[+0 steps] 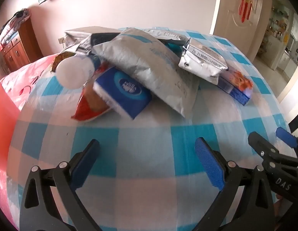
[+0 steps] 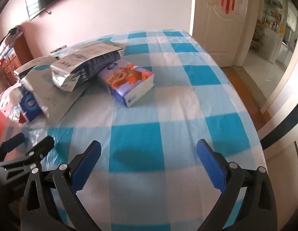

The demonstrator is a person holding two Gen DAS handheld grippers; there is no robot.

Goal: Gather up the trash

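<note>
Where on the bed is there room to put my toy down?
The checked sheet is bare between the trash pile and both hand-held grippers (left, right), and also right of the tissue pack out to the bed's edge. It is crowded at the far left, where grey bags overlap the blue pack.

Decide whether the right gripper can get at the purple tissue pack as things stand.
Probably yes: the right gripper is open, with bare checked sheet between it and the purple tissue pack.
</note>
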